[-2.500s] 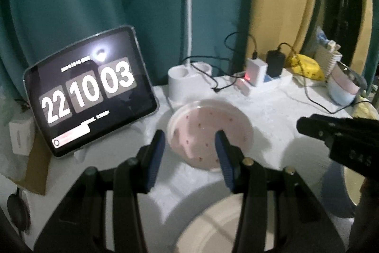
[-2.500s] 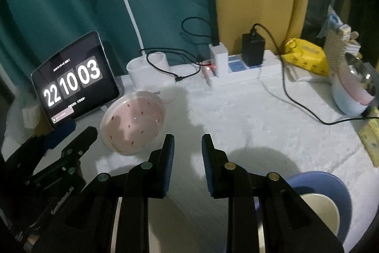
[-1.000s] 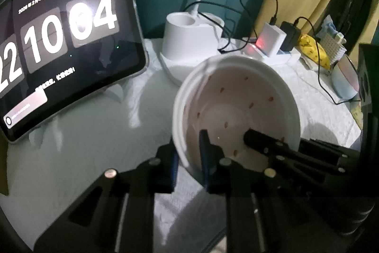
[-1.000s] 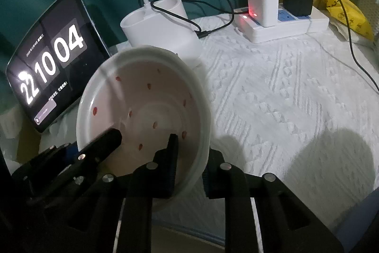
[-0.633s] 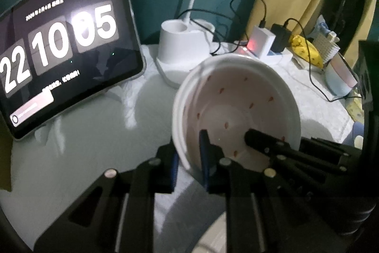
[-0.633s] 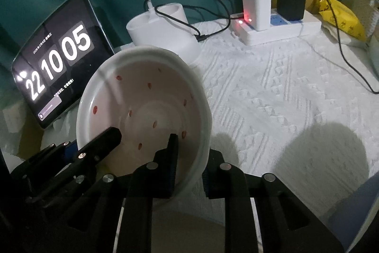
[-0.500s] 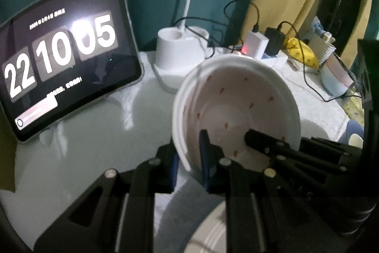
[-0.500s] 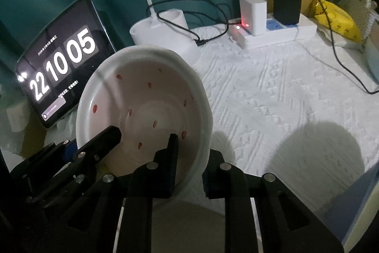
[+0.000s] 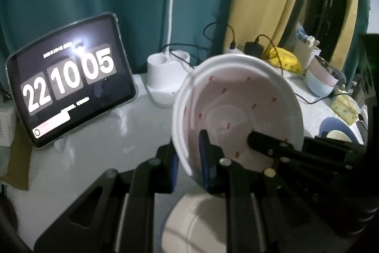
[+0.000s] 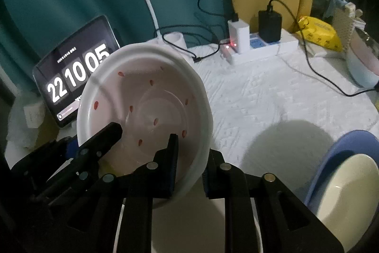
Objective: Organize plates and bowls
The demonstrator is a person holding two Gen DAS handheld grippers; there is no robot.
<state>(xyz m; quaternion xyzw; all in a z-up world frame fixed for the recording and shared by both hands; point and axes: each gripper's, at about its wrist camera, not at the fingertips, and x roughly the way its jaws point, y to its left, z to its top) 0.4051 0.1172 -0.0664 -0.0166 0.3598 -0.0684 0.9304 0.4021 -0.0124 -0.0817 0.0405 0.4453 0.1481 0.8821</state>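
Note:
A white bowl with small red marks [image 9: 236,101] is held up off the table by both grippers. My left gripper [image 9: 189,158] is shut on its left rim. My right gripper [image 10: 189,158] is shut on its right rim; the bowl shows in the right wrist view [image 10: 146,98] too. A cream plate [image 9: 189,224] lies on the table right below the bowl. A blue plate [image 10: 343,146] with a cream bowl [image 10: 343,186] in it sits at the right front.
A tablet showing a clock [image 9: 68,80] leans at the back left. A white lamp base [image 9: 165,75] stands behind the bowl. A power strip with chargers and cables [image 10: 255,44] lies at the back. A pink and blue pot [image 9: 319,80] and a yellow packet [image 10: 319,32] are at the right.
Both grippers closed on the bowl's rims and lifted it off the table. Since then the bowl has moved back toward me and now hangs over the cream plate.

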